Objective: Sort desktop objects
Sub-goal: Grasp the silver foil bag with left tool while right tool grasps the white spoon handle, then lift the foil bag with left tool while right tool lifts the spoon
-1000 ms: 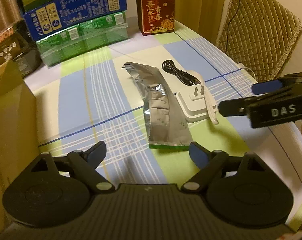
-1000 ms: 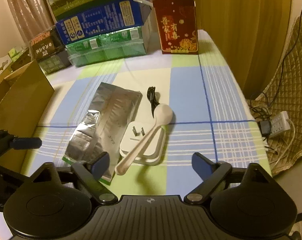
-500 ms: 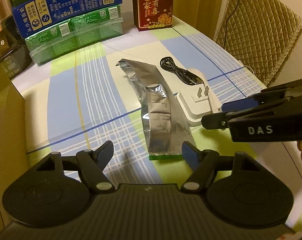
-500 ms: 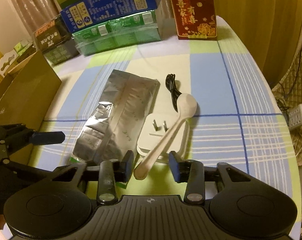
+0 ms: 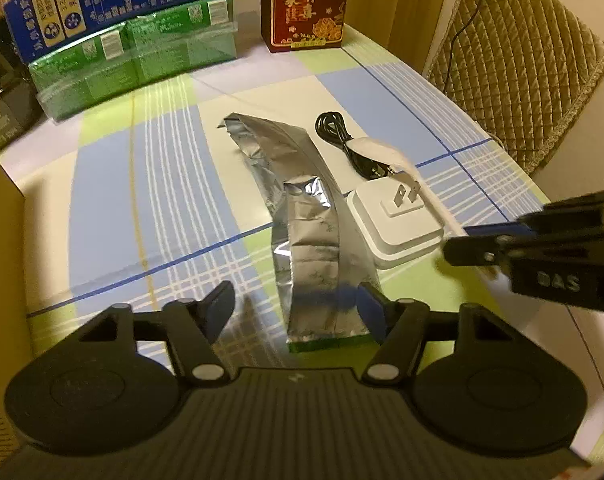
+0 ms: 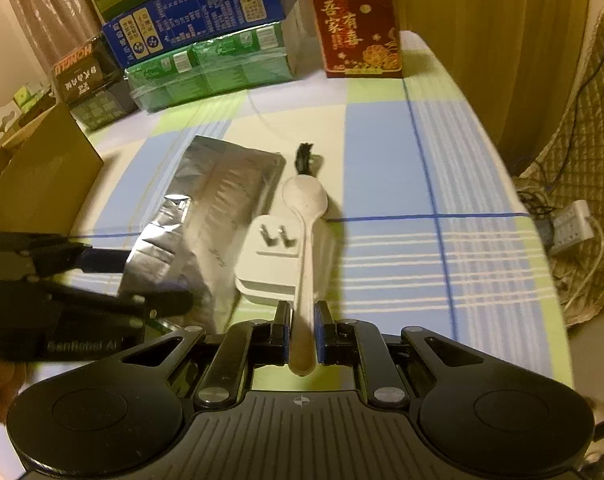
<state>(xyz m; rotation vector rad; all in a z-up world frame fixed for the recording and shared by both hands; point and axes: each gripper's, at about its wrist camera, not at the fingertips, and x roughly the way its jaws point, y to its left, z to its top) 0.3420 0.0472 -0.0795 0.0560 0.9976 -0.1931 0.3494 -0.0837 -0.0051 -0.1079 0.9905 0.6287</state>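
Note:
A white spoon (image 6: 305,216) lies over a white plug adapter (image 6: 267,258) on the checked tablecloth. My right gripper (image 6: 302,320) is shut on the spoon's handle; it also shows in the left wrist view (image 5: 478,244), where the spoon (image 5: 382,150) looks blurred. A silver foil bag (image 5: 314,240) lies left of the adapter (image 5: 398,220), with a black cable (image 5: 342,136) behind it. My left gripper (image 5: 297,308) is open and empty, just above the bag's near end; it also shows in the right wrist view (image 6: 141,280).
Stacked blue and green cartons (image 5: 133,44) and a red box (image 5: 308,4) stand at the table's back. A cardboard box (image 6: 37,176) stands at the left. A padded chair (image 5: 518,80) is past the right table edge. A power strip (image 6: 574,224) lies on the floor.
My right gripper has moved forward and closed on the spoon's handle. My left gripper has moved closer over the foil bag's near end, still open.

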